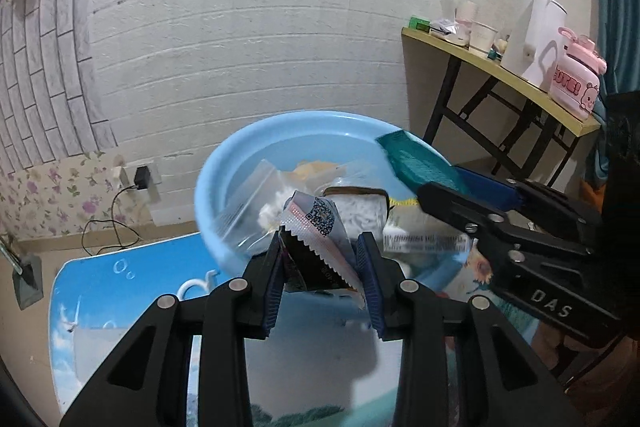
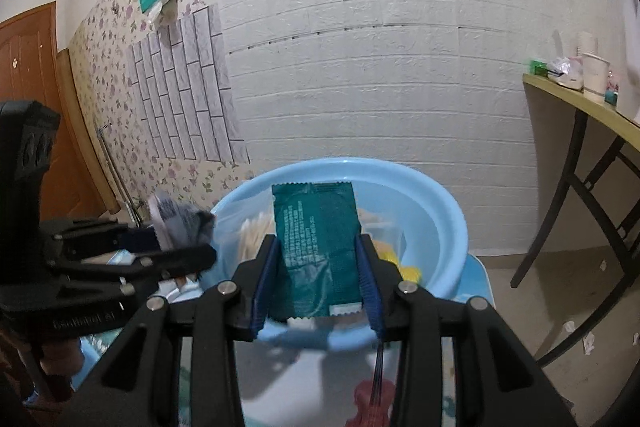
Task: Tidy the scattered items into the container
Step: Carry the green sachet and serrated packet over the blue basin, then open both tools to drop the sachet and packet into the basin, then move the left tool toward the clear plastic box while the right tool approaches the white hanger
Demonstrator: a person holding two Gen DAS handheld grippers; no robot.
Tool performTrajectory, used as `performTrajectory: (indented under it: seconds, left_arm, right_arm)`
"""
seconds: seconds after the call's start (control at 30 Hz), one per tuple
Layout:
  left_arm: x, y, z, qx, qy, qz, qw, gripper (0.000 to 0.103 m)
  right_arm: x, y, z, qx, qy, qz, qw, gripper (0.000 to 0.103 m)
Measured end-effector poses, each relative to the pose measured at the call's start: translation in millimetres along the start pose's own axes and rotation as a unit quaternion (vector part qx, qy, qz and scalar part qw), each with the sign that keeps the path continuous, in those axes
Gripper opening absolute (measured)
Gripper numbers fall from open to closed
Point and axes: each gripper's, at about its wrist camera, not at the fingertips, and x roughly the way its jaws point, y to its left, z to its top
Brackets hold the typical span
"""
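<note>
A light blue plastic basin stands on a printed table and holds a clear bag of cotton swabs, another clear bag and yellow items. My left gripper is shut on a crumpled silver and dark sachet with a QR code, held over the basin's near rim; the sachet also shows in the right wrist view. My right gripper is shut on a dark green sachet, upright over the basin; it also shows in the left wrist view.
A yellow-topped folding table at the right carries cups, a white kettle and a pink bottle. A charger and cable hang on the wall at left. A small red violin toy lies below the right gripper.
</note>
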Motion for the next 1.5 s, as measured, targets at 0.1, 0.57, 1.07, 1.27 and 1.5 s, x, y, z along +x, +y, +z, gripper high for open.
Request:
performTrajectory:
  seconds: [0.1,0.57,1.07,1.27,1.5]
  left_arm:
    - [11,-2,6,-0.004,0.008,-0.005,0.9999,0.035]
    - [-5,8,5,-0.047,-0.012,0.015,0.9987,0.085]
    - [-16,83,-42,-0.142,-0.005,0.205,0.9684,0.091]
    - [-30,109,-63,-0.227,-0.015,0.263,0.9374,0.091]
    - [-29,104,-60,-0.245,-0.001,0.291,0.9248,0.091]
  right_arm:
    - [16,-6,7,0.008,0.017,0.011,1.0,0.041]
    - [13,-20,1,0.04,0.026,0.014,0.999,0.057]
    - [-12,13,-22,0.068,0.032,0.019,0.997,0.084]
    - [-17,21,-26,0.056,0.042,0.056,0.996,0.085]
    - [-22,20,-30,0.034,0.022,0.099,0.994,0.085]
